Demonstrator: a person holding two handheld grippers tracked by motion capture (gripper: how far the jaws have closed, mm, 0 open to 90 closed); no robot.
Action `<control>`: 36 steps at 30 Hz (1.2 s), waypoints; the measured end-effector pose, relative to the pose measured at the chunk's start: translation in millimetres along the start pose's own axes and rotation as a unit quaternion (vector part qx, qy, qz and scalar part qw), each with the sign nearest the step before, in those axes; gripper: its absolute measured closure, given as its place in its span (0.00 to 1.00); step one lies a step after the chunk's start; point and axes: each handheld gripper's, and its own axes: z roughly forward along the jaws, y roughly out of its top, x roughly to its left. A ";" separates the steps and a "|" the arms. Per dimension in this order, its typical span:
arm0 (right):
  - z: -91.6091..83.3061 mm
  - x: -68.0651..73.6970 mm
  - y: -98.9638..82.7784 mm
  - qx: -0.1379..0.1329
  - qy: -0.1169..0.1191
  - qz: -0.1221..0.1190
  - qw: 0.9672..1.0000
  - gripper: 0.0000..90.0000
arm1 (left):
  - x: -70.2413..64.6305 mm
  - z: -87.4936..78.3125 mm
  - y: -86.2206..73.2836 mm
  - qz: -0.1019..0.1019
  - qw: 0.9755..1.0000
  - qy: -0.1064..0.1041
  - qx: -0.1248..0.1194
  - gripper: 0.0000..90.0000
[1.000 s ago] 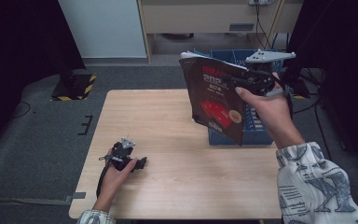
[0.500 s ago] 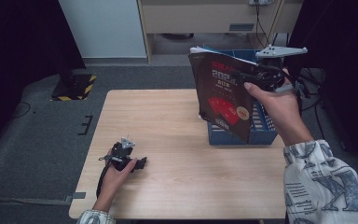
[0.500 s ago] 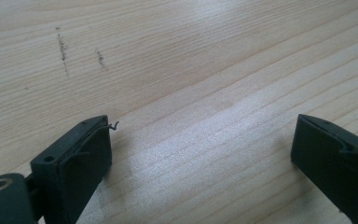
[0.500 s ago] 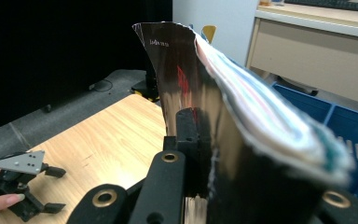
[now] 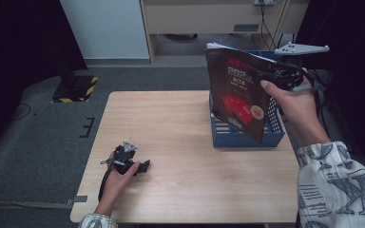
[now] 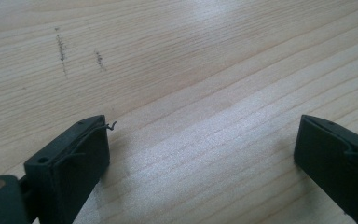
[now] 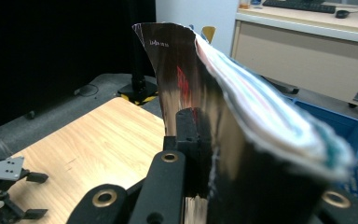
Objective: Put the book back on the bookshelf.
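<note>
A thick magazine (image 5: 235, 95) with a black cover and red graphics hangs upright above the blue basket (image 5: 247, 137) at the table's right edge. My right gripper (image 5: 261, 73) is shut on its side edge, held from the right by a hand in a patterned sleeve. In the right gripper view the magazine (image 7: 242, 116) fills the space between the jaws, its pages fanning at the right. My left gripper (image 5: 145, 167) rests on the wooden table (image 5: 180, 123) near the front left. In the left gripper view its jaws (image 6: 205, 135) stand open over bare wood.
The blue basket (image 7: 354, 140) has slotted walls and overhangs the table's right side. A stand base (image 5: 73, 88) with yellow-black stripes sits on the floor at the back left. A beige cabinet (image 5: 209, 19) stands behind the table.
My right hand has carried the magazine to the right and a little up, from over the table to above the blue basket. The left gripper has stayed in place.
</note>
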 end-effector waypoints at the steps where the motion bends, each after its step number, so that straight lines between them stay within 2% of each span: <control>1: -3.1 -3.2 -0.4 -0.002 -0.005 0.002 1.000 0.97 | 0.2 -0.2 -0.3 0.002 1.000 0.000 0.000 0.03; 19: -21.6 -25.9 -4.4 -0.005 -0.042 0.012 0.999 0.97 | -0.9 0.4 -1.9 -0.001 1.000 0.000 -0.007 0.02; 36: -39.2 -50.9 -17.2 -0.005 -0.089 0.033 0.995 0.97 | -1.8 0.6 -3.0 -0.002 1.000 -0.002 -0.011 0.01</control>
